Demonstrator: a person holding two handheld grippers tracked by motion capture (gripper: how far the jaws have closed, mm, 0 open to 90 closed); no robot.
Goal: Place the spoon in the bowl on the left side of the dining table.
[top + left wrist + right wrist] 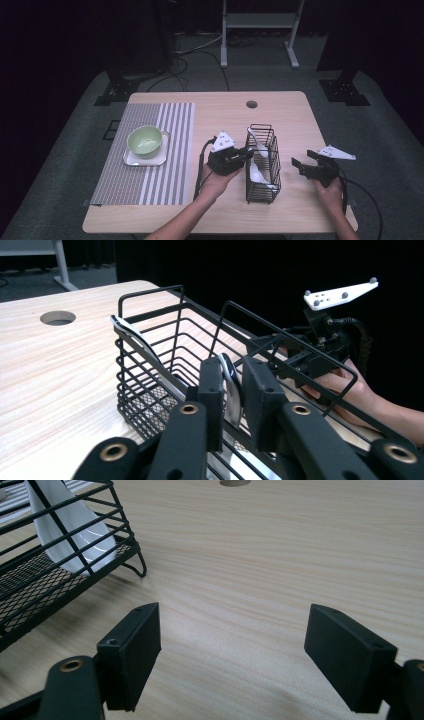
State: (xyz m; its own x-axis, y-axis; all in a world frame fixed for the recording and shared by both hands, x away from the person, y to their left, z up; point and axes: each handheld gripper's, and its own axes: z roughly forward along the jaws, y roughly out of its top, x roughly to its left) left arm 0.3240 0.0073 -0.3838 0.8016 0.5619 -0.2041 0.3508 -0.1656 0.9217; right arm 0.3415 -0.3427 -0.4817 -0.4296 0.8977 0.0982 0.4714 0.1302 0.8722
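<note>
A black wire basket (274, 146) stands on the wooden table with two white spoons in it. My left gripper (248, 152) reaches over the basket's left rim. In the left gripper view this gripper (233, 372) is shut on the upright handle of the nearer spoon (229, 387). The other spoon (131, 335) leans in the basket's (150, 395) far corner. My right gripper (303, 158) rests right of the basket. In its own view the right gripper (232, 630) is open over bare wood, with a spoon bowl (75, 527) behind the basket's (30, 587) wires.
A green bowl (145, 139) sits on a white square plate (131, 159) on a striped placemat (167, 165) at the left. A round hole (251, 104) is in the tabletop near the far edge. Cables trail from both grippers.
</note>
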